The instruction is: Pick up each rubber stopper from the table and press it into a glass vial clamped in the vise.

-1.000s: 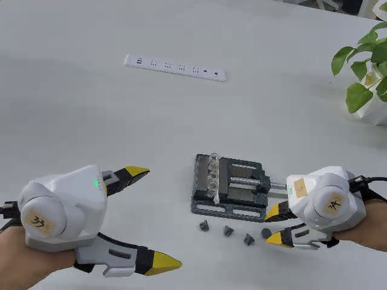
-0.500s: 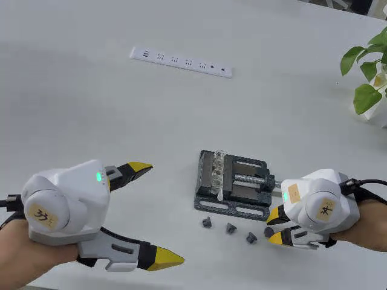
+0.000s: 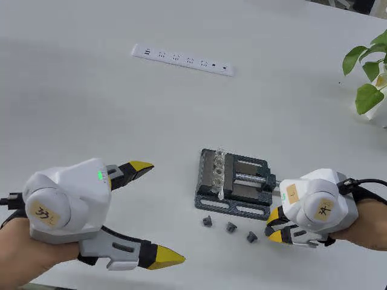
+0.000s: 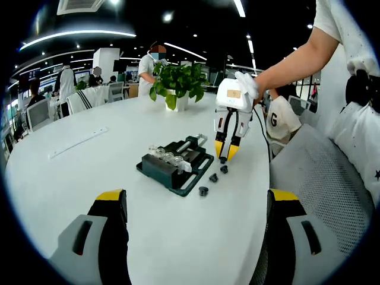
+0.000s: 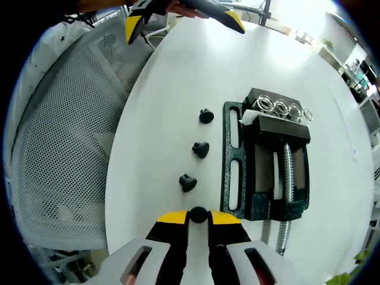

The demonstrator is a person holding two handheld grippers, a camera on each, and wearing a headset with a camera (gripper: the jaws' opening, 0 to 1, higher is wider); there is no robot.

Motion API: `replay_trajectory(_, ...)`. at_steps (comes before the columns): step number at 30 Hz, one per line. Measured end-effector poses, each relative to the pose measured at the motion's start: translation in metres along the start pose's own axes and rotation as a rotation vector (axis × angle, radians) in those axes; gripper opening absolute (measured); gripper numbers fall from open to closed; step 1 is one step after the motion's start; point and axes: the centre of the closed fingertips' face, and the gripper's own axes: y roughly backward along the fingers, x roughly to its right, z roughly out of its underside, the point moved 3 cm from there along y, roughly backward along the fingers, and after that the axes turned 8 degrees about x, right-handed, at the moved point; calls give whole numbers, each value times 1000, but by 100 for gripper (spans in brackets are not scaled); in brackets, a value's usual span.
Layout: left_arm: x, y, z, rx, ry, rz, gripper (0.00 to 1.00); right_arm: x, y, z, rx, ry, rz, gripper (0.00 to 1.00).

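Finding one: the right gripper (image 5: 198, 217) is clenched on a rubber stopper (image 5: 198, 212), the yellow tips pressing it from both sides at the bottom centre of the right gripper view. We cannot tell whether it has left the table (image 3: 91, 90).

Finding two: the left gripper (image 3: 154, 211) stands wide apart and grasps nothing, at the lower left of the head view.

Finding three, the governing relation: the glass vials (image 5: 279, 107) stand in a row at the far end of the vise (image 5: 267, 160), to the upper right of the held stopper in the right gripper view. In the head view they lie up and to the left of the right gripper (image 3: 275, 232). The row's long axis runs across the vise screw. We judge the right gripper much the nearer to the vise and the one to carry the stopper over.

Finding four: three loose stoppers (image 3: 231, 227) lie in a line on the table just below the vise in the head view.

Change noted: a second ago the right jaws were parted, with the stopper lying bare beside their tips. They have since closed round it, and it is now covered in the head view. The left gripper is unchanged.
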Motion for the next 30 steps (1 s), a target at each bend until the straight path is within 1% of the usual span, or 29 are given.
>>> replay_trajectory(8,-1,0,-1,4,3,-1,97,0,0,1,-6,3,-2,8)
replay_trajectory(23,0,-1,-3,7,0,3,97,0,1,0,0,-21,1,7)
replay_trajectory(30,-1,-1,-1,5,-2,9,96,2,12,-7,18,-43,6,6)
